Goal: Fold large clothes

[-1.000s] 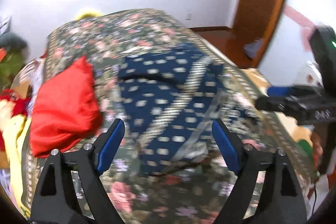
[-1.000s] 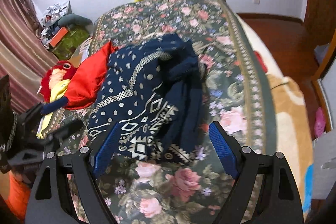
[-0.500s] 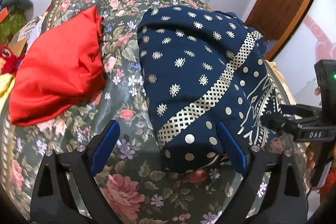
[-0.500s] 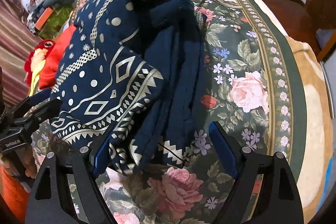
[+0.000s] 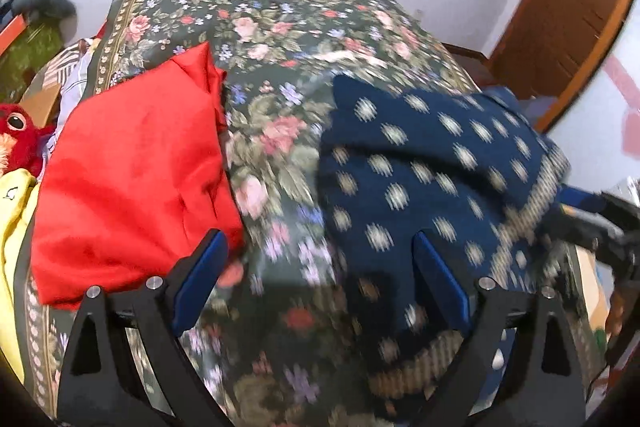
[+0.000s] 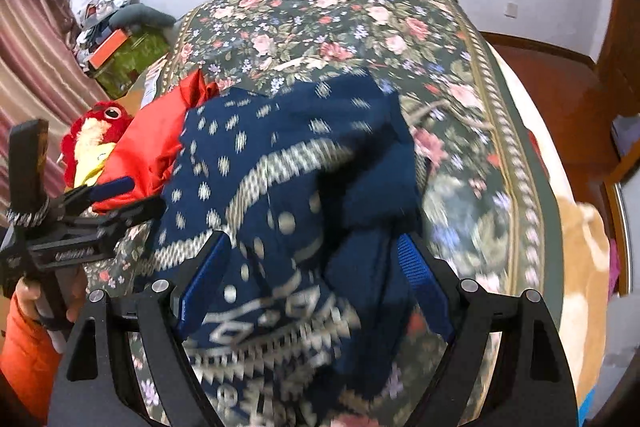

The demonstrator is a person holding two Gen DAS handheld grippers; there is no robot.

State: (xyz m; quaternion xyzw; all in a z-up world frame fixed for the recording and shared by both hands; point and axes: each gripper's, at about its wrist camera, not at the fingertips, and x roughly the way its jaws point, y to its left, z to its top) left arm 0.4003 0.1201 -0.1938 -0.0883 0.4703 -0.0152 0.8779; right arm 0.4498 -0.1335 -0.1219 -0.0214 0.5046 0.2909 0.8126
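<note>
Lying bunched on the floral bed, the navy patterned garment looks soft, light and floppy, so it will sag wherever unsupported. Both the left gripper and right gripper stand spread, pinching nothing. Through the blur, the banded hem near the right gripper seems the best edge to take.
</note>
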